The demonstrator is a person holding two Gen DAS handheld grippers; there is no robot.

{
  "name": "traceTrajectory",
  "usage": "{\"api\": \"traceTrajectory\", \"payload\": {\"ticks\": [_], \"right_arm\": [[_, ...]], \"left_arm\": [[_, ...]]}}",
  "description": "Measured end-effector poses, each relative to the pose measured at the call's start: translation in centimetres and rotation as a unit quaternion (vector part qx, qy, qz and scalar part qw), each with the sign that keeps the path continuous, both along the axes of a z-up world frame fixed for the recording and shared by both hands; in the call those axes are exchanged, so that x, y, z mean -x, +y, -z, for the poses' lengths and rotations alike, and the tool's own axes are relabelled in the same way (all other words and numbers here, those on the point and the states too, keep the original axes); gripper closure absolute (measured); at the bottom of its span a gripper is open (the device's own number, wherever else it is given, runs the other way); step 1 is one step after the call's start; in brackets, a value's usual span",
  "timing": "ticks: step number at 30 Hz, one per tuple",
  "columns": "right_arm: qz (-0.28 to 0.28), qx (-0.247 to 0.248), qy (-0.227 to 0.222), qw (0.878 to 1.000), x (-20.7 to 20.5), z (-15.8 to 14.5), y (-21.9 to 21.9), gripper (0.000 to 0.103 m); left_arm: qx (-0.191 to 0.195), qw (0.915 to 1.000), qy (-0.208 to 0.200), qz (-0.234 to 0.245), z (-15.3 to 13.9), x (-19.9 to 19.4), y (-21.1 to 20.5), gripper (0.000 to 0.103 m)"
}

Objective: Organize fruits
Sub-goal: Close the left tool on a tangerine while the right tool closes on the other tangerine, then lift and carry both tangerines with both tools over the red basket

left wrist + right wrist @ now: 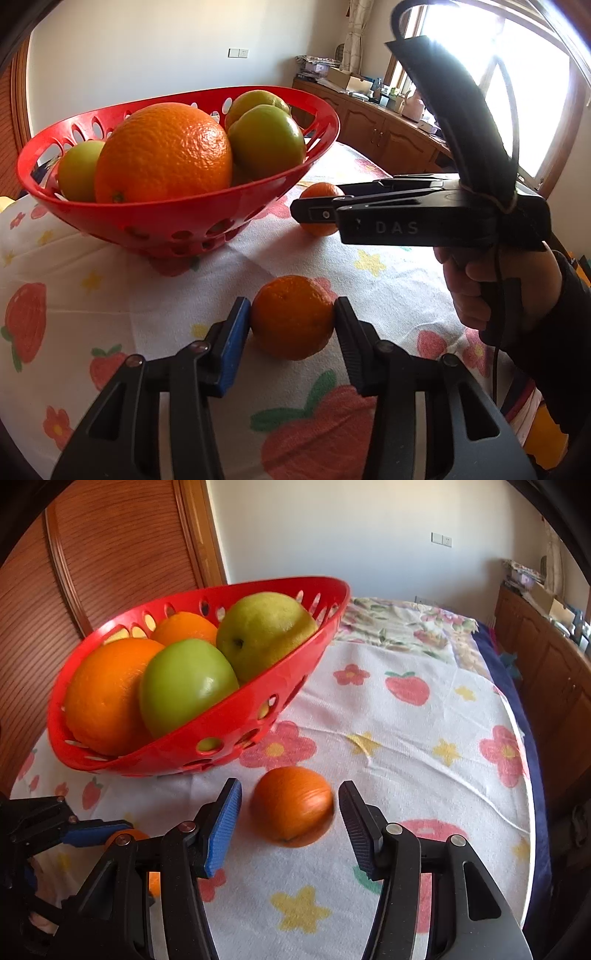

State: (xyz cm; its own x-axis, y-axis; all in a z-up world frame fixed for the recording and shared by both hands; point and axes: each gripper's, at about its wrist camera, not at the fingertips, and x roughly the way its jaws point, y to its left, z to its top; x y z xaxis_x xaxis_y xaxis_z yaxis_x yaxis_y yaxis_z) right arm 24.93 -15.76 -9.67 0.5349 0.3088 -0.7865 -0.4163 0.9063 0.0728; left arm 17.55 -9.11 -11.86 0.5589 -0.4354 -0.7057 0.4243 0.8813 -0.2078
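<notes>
A red perforated basket (177,218) (236,720) holds a large orange (162,155), green fruits (266,138) and a pear (264,631). My left gripper (292,317) is shut on a small tangerine (292,317) that rests on the cloth. My right gripper (290,805) is open around a second tangerine (291,805), with a gap on both sides. That gripper shows in the left wrist view (314,214) beside its tangerine (319,195). The left gripper and its tangerine (127,836) show at the lower left of the right wrist view.
A white cloth with strawberry and flower prints (92,302) (406,746) covers the table. A wooden cabinet with clutter (373,122) stands along the far wall under a bright window. A wooden door (110,561) is behind the basket.
</notes>
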Motion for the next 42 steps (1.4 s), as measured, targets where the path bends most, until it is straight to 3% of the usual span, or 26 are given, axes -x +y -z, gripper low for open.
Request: {"api": "traceTrajectory", "payload": {"ticks": [4,15,27,34,42], "right_arm": [[-0.006,-0.006,0.003,1.000,0.1,0.2,0.0,0.056],[0.002,-0.005,-0.004,1.000,1.6,-0.1,-0.7,0.057],[0.016,-0.029,-0.030,0.999,4.6,-2.6,-2.7,0.057],[0.019,-0.033,-0.047,0.998,5.4,-4.0,-3.3,0.057],[0.001,-0.046,-0.095,0.994,5.1,-8.8,-2.4,0.057]], "left_arm": [[-0.007,1.0000,-0.002,0.001,-0.4,0.1,-0.3,0.059],[-0.009,0.9999,0.002,-0.005,-0.3,-0.1,0.0,0.057],[-0.001,1.0000,0.002,-0.001,-0.3,-0.3,0.6,0.060],[0.013,0.9996,-0.022,0.009,-2.5,1.0,1.2,0.061],[0.031,0.9966,-0.076,0.006,-7.6,2.4,2.8,0.060]]}}
